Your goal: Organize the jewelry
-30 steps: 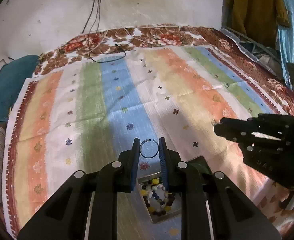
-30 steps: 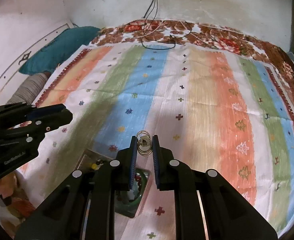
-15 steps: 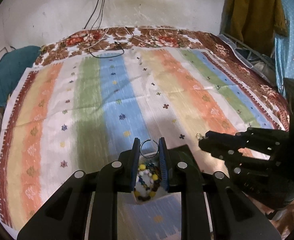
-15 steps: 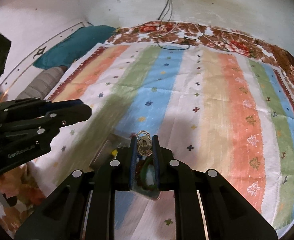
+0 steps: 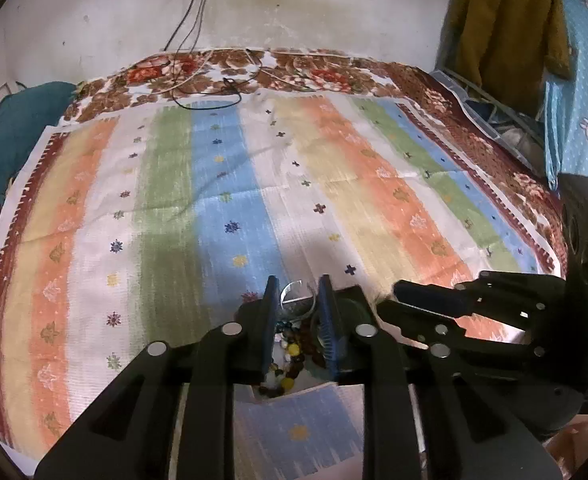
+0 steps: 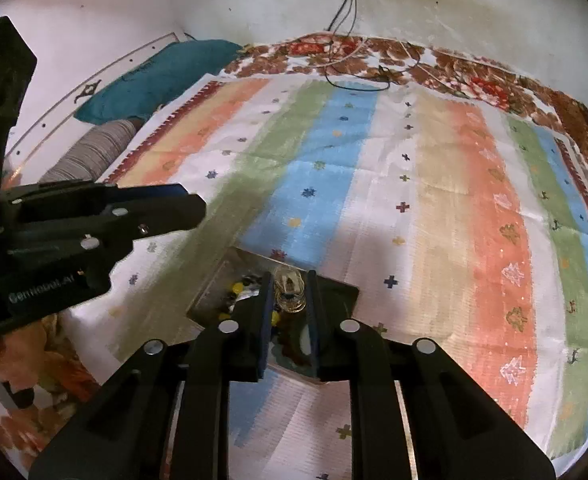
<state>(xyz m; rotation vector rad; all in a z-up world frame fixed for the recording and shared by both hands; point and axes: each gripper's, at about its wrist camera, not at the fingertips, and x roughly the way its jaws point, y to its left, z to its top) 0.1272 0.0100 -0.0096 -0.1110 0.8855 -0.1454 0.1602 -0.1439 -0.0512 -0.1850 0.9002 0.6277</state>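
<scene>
My left gripper (image 5: 298, 292) hangs over a metal tray (image 6: 247, 258) of coloured beads (image 5: 289, 350), and its jaws are opening. A thin silver bangle (image 5: 291, 285) sits tilted and loose between the blue pads, which no longer press on it. My right gripper (image 6: 289, 280) is over the same tray, and its jaws are opening too. A gold wire ornament (image 6: 289, 288) is between its pads with a gap on each side. Each gripper shows in the other's view: the right gripper (image 5: 404, 294) and the left gripper (image 6: 197, 210) stand close together.
The tray lies on a striped cloth (image 5: 221, 184) spread over a floral blanket (image 5: 318, 74). Cables (image 5: 209, 96) run down from a wall socket at the far edge. At the left are a teal pillow (image 6: 153, 76) and a striped bolster (image 6: 89, 152); a mustard garment (image 5: 502, 20) hangs at the right.
Both grippers came over the bead tray and then held still. Their jaws have widened: the bangle and the gold ornament were pinched before and now sit loose and lower.
</scene>
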